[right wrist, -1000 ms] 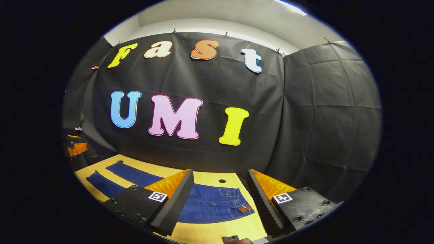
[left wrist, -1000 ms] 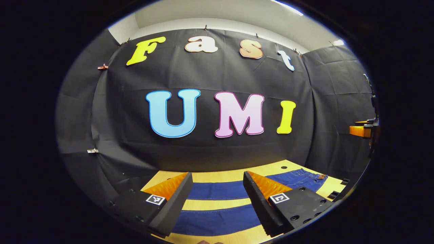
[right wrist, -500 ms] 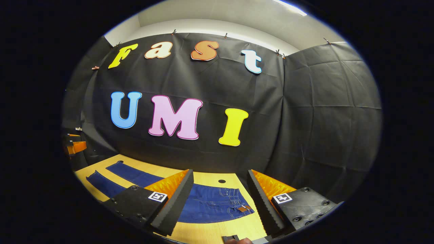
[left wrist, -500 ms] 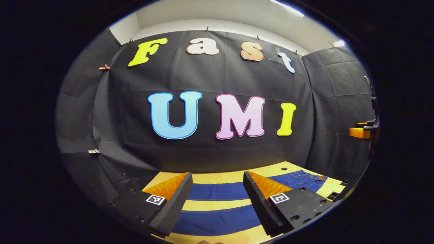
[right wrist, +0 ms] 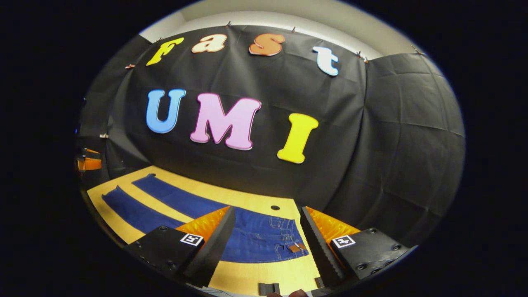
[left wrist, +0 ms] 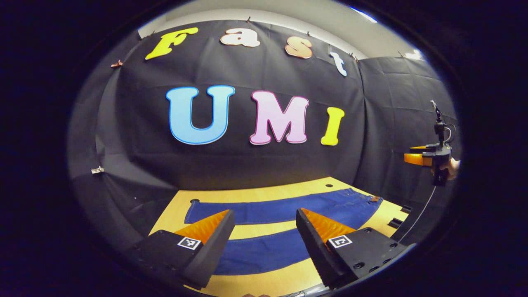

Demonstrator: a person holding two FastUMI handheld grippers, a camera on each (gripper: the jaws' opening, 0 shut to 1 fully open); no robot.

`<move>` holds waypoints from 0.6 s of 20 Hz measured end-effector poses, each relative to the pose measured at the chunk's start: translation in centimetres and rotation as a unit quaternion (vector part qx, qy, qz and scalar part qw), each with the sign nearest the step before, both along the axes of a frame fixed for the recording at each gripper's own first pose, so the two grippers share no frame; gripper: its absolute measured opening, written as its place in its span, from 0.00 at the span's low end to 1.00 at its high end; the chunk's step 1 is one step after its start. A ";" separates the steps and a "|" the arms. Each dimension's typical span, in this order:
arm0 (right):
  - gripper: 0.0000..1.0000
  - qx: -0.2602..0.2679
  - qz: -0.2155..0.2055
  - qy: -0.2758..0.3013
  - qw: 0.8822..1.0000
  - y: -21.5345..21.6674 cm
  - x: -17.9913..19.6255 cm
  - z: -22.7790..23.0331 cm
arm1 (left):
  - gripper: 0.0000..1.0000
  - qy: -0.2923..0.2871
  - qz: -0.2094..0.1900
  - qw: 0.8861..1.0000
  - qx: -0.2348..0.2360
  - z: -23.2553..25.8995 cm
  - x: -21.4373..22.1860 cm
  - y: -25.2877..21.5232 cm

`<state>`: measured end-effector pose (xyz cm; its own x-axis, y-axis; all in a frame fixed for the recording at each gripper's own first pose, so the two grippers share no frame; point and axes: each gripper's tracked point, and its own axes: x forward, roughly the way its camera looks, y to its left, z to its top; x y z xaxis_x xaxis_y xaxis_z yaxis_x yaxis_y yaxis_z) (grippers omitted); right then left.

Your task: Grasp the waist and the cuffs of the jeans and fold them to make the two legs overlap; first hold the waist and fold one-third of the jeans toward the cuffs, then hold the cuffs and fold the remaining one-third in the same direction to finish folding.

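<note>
So, blue jeans (left wrist: 284, 214) lying flat on the wooden table (left wrist: 264, 194), legs spread apart with a strip of bare table between them, nothing folded yet. Left gripper (left wrist: 264, 231) up above the leg end in the left gripper view, fingers spread wide, nothing between them, not touching the denim. Cuffs (left wrist: 192, 214) near the far left corner of the table, next to a small round hole in the tabletop. Waist (left wrist: 367, 202) off to the right in that view, small brown patch on it.

Right gripper (right wrist: 268, 229) over the waist end in the right gripper view, fingers also wide apart and holding nothing. Waist (right wrist: 288, 237) sitting right between the two fingers, belt loops, stitching and the brown patch (right wrist: 295, 247) all readable. Both legs running away to the left toward the cuffs (right wrist: 123, 185), far one nearer the black cloth wall (right wrist: 371, 144). Another round hole in the table just past the waistband.

Also visible from the left gripper view: the right gripper (left wrist: 427, 156) far off at the right edge, held in a hand (left wrist: 451, 167), well above the table, cable hanging down from it.
</note>
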<state>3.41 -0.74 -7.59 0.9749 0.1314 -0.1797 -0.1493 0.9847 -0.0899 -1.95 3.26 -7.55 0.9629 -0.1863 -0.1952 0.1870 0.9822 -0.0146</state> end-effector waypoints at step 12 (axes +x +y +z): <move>0.98 -0.240 0.269 0.297 0.884 -0.5 6.1 -21.8 | 0.97 0.234 -0.184 0.933 0.201 -15.7 2.3 7.4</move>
